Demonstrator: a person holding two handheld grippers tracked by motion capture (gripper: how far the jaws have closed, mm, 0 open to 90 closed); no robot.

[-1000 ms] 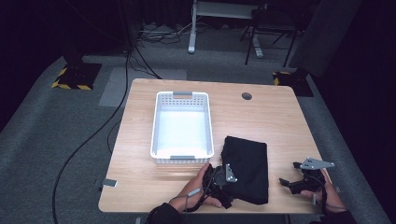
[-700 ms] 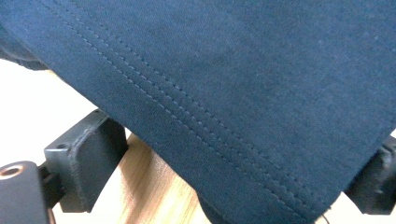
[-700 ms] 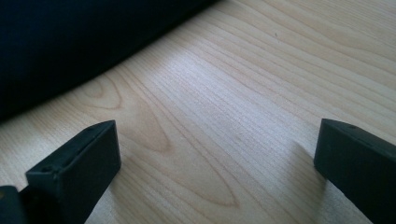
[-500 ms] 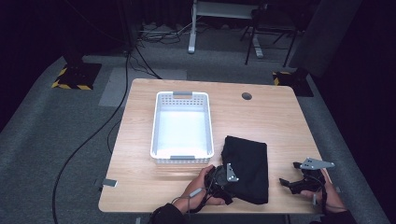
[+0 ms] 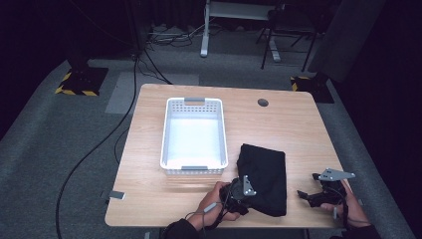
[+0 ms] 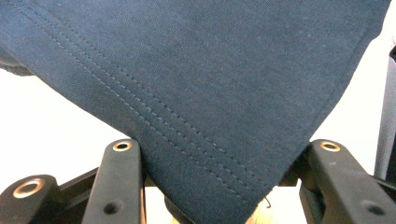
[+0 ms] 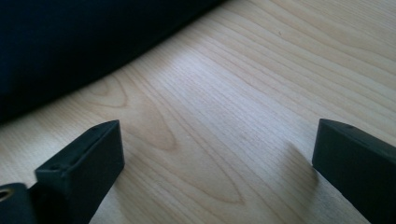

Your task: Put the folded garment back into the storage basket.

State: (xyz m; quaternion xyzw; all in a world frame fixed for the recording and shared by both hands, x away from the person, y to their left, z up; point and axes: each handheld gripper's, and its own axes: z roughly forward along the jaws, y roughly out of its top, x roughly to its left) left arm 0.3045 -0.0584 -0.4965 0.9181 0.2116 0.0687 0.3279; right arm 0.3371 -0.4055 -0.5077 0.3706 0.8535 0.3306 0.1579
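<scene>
Dark folded cloth [image 5: 263, 179] lies on the near right part of your desk [image 5: 293, 124], just right of the white basket [image 5: 194, 172] and apart from it. Your left gripper [image 5: 242, 191] sits at the cloth's near left corner. In the left gripper view, a hemmed corner of the cloth [image 6: 201, 93], navy up close with rows of stitching along the edge, hangs down between the two jaws. Those jaws have just been closing, and they stand at a middling gap with the fabric between them. The cloth's edges run right up to both jaws, but from this angle you can't quite tell whether the pads already press on it.

Your right gripper [image 5: 311, 196] rests low over bare wood, right of the cloth and clear of it. Its jaws are spread wide with nothing between them; the right gripper view has wood grain [image 7: 224, 121] between them and the dark cloth [image 7: 70, 42] off at the upper left.

Inside the basket you see its plain white floor. It stands lengthwise near the desk's middle, grey handles at its far and near ends.
</scene>
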